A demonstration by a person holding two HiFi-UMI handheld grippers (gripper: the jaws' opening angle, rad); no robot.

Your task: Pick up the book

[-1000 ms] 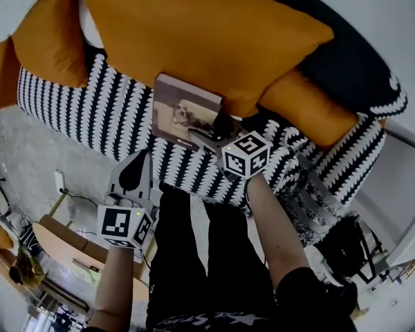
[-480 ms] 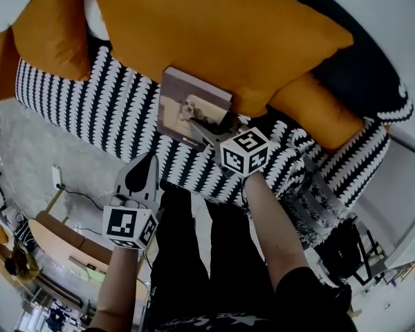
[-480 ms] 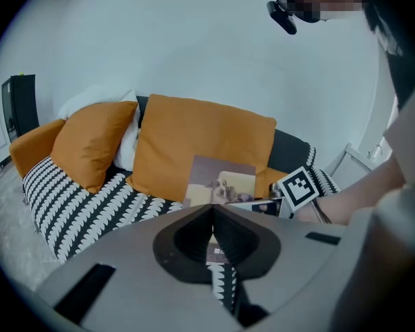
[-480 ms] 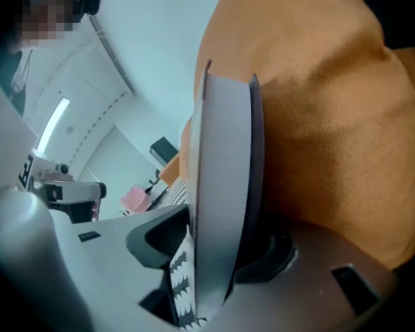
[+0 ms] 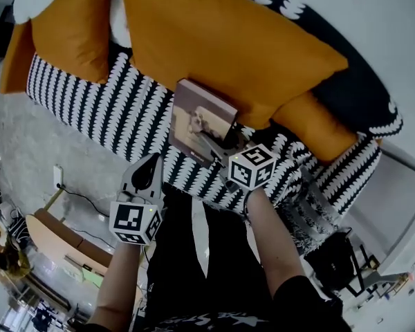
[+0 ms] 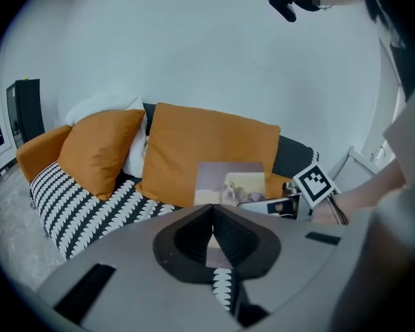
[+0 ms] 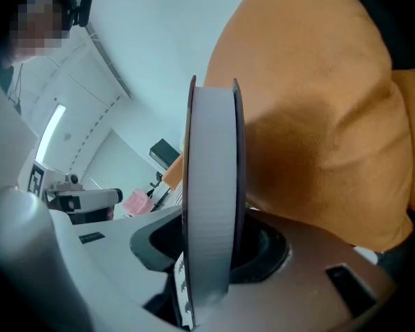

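The book (image 5: pixel 200 116), with a mauve cover and a pale picture, stands tilted up off the patterned sofa seat (image 5: pixel 104 109), in front of the big orange cushion (image 5: pixel 221 40). My right gripper (image 5: pixel 218 141) has just been closing and is now shut on the book's lower right corner. In the right gripper view the book's page edge (image 7: pixel 211 206) fills the gap between the jaws. The left gripper view shows the book (image 6: pixel 229 183) upright with the right gripper (image 6: pixel 252 202) at its side. My left gripper (image 5: pixel 149 171) hangs shut and empty in front of the sofa's edge.
Two smaller orange cushions (image 5: pixel 76 33) (image 5: pixel 318 126) flank the big one, and a white cushion (image 6: pixel 117 109) lies behind. The person's dark-trousered legs (image 5: pixel 194 254) stand close to the sofa front. A wooden table (image 5: pixel 48 237) stands on the grey floor at the left.
The right gripper has closed on the book and the book has lifted and tilted up off the seat. The left gripper has drifted a little closer to the sofa.
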